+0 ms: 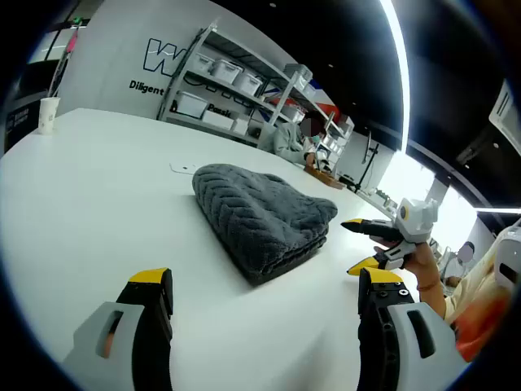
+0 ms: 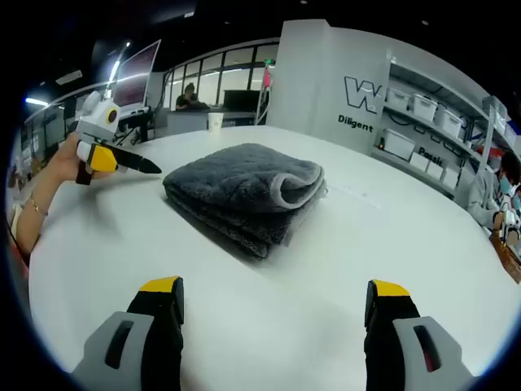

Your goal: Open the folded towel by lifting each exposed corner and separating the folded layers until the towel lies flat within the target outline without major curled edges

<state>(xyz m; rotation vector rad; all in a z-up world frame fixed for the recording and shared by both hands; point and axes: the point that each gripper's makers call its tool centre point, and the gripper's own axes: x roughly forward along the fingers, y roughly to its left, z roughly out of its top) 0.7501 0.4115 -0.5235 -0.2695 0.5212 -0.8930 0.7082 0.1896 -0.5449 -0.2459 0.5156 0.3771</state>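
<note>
On the white bench [image 1: 73,187], the folded grey towel [image 1: 260,216] lies untouched, seemingly within a faint outline. Left tongs [image 1: 264,297] and right tongs [image 2: 273,305] flank it, both spread, positioned for its corners.

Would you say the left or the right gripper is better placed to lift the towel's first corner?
Probably the right gripper: it is open and faces the towel where its loose curled corner shows. The left gripper faces the rounded fold.

The folded towel [image 1: 262,218] lies on the table [image 1: 89,195], with shelving [image 1: 244,90] behind it.
</note>
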